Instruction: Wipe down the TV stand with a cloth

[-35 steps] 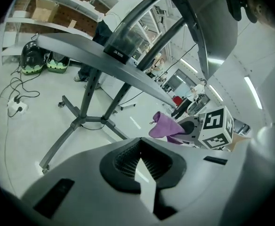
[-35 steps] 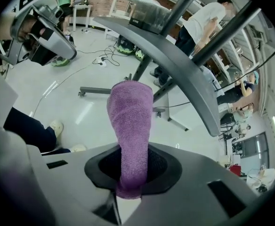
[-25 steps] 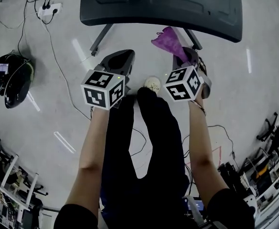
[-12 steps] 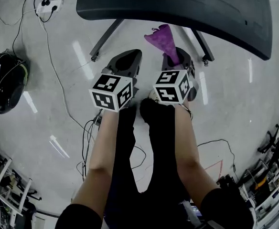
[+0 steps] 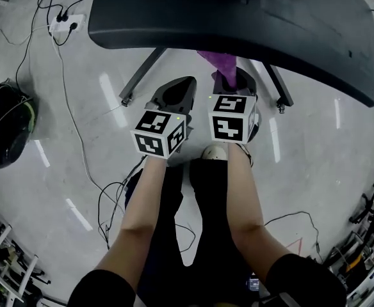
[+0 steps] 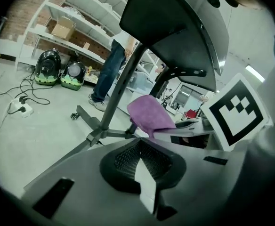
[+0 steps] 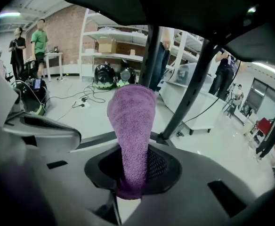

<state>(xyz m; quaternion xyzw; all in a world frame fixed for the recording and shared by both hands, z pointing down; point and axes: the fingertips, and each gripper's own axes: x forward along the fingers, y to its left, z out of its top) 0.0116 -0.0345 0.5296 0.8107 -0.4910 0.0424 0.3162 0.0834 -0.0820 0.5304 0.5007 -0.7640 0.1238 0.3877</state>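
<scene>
The TV stand's dark top [image 5: 270, 18] fills the upper head view, carried on slanted metal legs [image 5: 139, 75]. My right gripper [image 5: 230, 80] is shut on a purple cloth [image 5: 218, 61], and the cloth's free end reaches under the top's near edge. In the right gripper view the cloth [image 7: 130, 126] stands up from the closed jaws [image 7: 130, 178], with a stand leg [image 7: 187, 98] behind it. My left gripper [image 5: 179, 89] is beside it, shut and empty [image 6: 138, 149]. From there the cloth [image 6: 149, 114] shows to the right, below the dark top [image 6: 170, 27].
A power strip [image 5: 65, 23] with cables lies on the grey floor at the far left. A black and green bag [image 5: 4, 130] sits at the left. Shelving [image 6: 71, 18] and standing people [image 7: 40, 41] are in the background. The person's legs and shoe [image 5: 214, 152] are below the grippers.
Both grippers have moved forward toward the stand and closer together. The dark top now looms larger and covers part of the cloth's end. Both stay shut.
</scene>
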